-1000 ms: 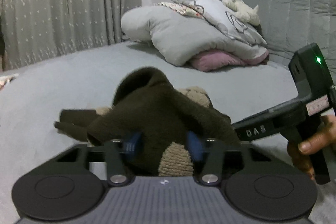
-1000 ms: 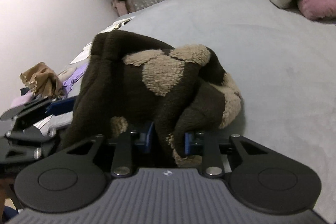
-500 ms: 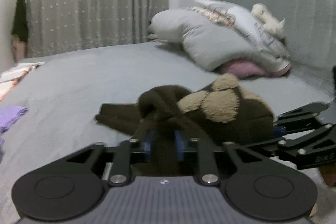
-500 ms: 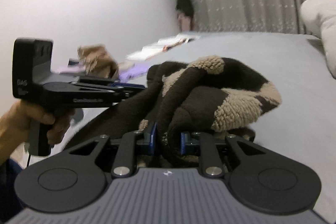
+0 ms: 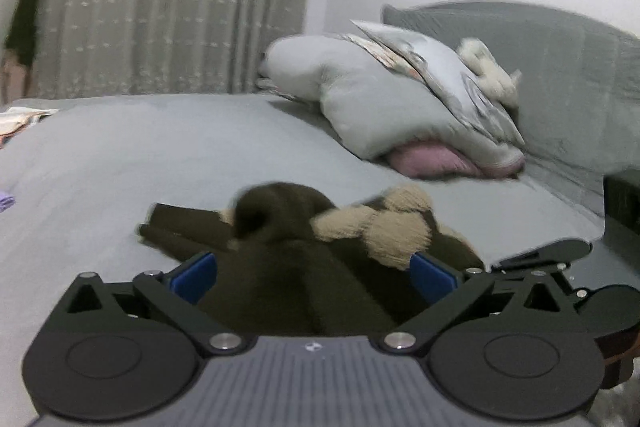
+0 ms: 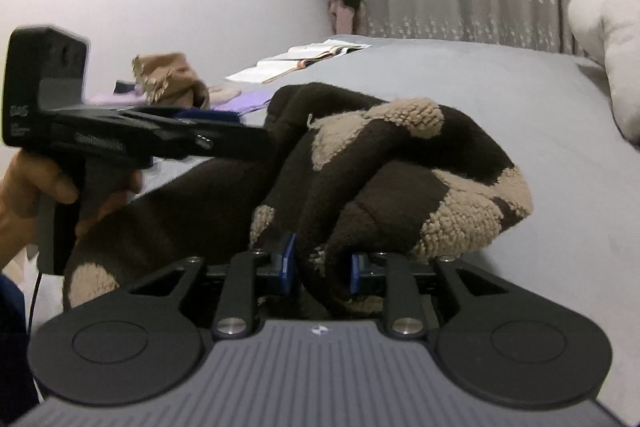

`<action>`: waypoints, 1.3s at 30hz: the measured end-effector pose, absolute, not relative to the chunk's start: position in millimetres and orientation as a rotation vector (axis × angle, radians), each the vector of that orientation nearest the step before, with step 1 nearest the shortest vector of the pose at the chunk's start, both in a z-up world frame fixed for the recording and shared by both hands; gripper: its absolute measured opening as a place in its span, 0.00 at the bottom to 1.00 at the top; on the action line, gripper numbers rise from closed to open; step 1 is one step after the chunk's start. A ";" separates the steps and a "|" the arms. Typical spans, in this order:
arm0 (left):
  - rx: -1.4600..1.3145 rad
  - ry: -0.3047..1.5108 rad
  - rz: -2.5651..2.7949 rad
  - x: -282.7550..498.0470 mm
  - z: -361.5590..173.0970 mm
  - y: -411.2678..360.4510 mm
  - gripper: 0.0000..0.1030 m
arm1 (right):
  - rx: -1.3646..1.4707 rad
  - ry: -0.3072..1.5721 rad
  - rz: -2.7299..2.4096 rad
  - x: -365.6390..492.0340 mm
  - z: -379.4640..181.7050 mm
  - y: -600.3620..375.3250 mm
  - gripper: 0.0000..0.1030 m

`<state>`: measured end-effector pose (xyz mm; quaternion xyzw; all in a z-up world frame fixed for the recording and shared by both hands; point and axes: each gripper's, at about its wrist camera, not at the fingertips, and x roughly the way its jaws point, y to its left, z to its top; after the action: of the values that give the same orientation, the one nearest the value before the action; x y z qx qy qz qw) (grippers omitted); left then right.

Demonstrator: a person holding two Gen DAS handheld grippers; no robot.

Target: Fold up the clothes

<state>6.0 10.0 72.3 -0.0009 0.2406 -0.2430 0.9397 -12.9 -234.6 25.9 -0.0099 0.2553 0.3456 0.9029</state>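
A dark brown fleece garment with tan patches (image 5: 304, 259) lies bunched on the grey bed (image 5: 160, 155). My left gripper (image 5: 314, 273) is open, its blue pads wide apart on either side of the garment. In the right wrist view the same garment (image 6: 400, 171) is heaped in front of me. My right gripper (image 6: 322, 267) is shut on a brown fold of it. The left gripper (image 6: 224, 139) shows there from the side, reaching into the garment from the left. The right gripper's body (image 5: 552, 267) shows at the right edge of the left wrist view.
Grey pillows, a pink cushion and a plush toy (image 5: 400, 107) are piled against the headboard (image 5: 560, 67). Purple and tan clothes (image 6: 172, 83) and papers (image 6: 304, 59) lie at the bed's far left. A curtain (image 5: 160, 7) hangs behind.
My left gripper was shut on the garment half a second ago and has opened wide now. My right gripper keeps its hold and the garment has settled lower on the bed.
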 end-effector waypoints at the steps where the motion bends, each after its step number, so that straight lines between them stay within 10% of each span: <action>1: 0.002 0.515 -0.491 9.7 70.1 6.2 0.53 | -0.017 0.533 0.711 -10.1 26.8 -229.8 0.29; 6: -0.169 0.525 -0.524 18.2 68.5 30.9 0.13 | -0.001 0.526 0.670 -13.1 26.3 -238.1 0.24; 22: -0.586 0.110 -0.628 -70.4 217.9 132.5 0.11 | 0.080 -0.153 0.272 -120.3 164.3 -329.4 0.00; 27: -0.483 0.187 -0.303 -57.2 199.9 141.1 0.11 | 0.266 0.190 0.406 -74.1 117.7 -344.7 0.32; 34: -0.482 0.448 0.192 -24.0 119.8 196.0 0.13 | 0.101 0.636 0.480 -31.1 22.6 -276.3 0.39; 39: -0.475 0.298 0.192 -45.4 144.0 209.6 0.58 | 0.036 0.656 0.607 -38.0 10.6 -245.6 0.78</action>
<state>-45.4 209.6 144.0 -0.2340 0.1469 0.0945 0.9564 -38.0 -245.6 10.6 0.0172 0.3172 0.2936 0.9016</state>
